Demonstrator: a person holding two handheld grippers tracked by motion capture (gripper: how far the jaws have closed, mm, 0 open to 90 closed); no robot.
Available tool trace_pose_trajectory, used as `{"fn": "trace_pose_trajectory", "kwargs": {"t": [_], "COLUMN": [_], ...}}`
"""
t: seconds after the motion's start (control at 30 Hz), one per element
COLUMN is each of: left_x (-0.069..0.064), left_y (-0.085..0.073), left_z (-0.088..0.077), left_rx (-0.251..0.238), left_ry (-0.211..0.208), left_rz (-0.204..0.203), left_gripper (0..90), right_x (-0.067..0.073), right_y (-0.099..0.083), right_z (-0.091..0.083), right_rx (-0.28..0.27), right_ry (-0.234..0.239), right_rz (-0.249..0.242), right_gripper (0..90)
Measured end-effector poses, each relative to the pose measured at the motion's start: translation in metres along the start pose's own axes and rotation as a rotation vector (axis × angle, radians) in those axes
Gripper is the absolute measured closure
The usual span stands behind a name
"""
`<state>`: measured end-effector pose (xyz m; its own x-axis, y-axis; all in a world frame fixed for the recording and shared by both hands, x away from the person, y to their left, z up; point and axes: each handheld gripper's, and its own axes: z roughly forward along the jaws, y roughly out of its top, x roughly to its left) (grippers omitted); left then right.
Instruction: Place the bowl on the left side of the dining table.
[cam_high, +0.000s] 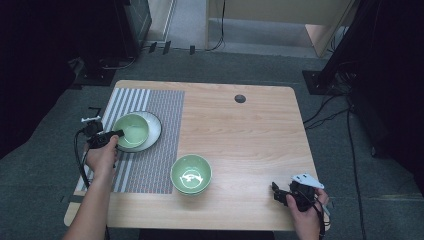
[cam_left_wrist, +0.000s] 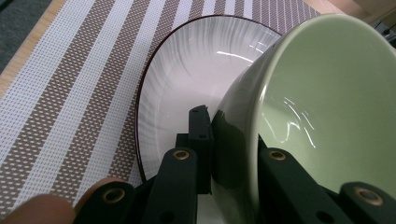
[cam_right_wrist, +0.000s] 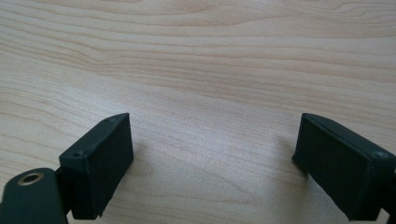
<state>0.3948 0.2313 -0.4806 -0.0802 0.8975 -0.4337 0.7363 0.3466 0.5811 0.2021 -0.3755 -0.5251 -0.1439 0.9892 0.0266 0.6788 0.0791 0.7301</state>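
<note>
Gripping the green bowl's (cam_left_wrist: 322, 107) rim over the white plate (cam_left_wrist: 187, 84), the left gripper (cam_left_wrist: 233, 144) is clamped; right gripper (cam_right_wrist: 212, 158) gapes wide above bare table (cam_right_wrist: 210, 56).

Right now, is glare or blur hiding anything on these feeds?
High view: ceiling-light glare on the near green bowl, surroundings dark. Left gripper view: bright streaks inside the gripped bowl, the left claw soft up close. Right gripper view: the table evenly lit, grain sharp.

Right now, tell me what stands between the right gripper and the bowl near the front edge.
Nothing visible. The right gripper is open over bare table, and only wood lies between it and the bowl. The left gripper clamps the other bowl.
</note>
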Motion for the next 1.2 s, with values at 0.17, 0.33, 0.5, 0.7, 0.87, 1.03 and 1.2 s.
{"fn": "trace_pose_trajectory", "kwargs": {"t": [0.17, 0.33, 0.5, 0.7, 0.87, 1.03, 1.2], "left_x": [0.002, 0.003, 0.001, 0.004, 0.005, -0.007, -0.012], "left_y": [0.004, 0.007, 0.009, 0.010, 0.010, 0.011, 0.010], "left_z": [0.003, 0.006, 0.008, 0.009, 0.001, -0.010, -0.014], "left_rx": [-0.002, 0.001, 0.008, -0.028, -0.130, -0.177, -0.190], "left_ry": [0.008, 0.007, -0.003, -0.022, -0.098, -0.065, -0.002], "left_rz": [-0.028, -0.042, -0.058, -0.096, -0.056, 0.068, 0.117], "left_gripper": [81.7, 81.7, 80.0, 77.7, 67.0, 43.5, 36.5], "right_x": [0.000, 0.000, 0.000, 0.000, 0.000, 0.000, 0.000], "right_y": [0.000, 0.000, 0.000, 0.000, 0.000, 0.000, 0.000], "right_z": [0.000, 0.000, 0.000, 0.000, 0.000, 0.000, 0.000], "right_rx": [0.000, 0.000, 0.000, 0.000, 0.000, 0.000, 0.000], "right_ry": [0.000, 0.000, 0.000, 0.000, 0.000, 0.000, 0.000], "right_rz": [0.000, 0.000, 0.000, 0.000, 0.000, 0.000, 0.000], "right_gripper": [11.4, 11.4, 11.4, 11.4, 11.3, 11.4, 11.4]}}
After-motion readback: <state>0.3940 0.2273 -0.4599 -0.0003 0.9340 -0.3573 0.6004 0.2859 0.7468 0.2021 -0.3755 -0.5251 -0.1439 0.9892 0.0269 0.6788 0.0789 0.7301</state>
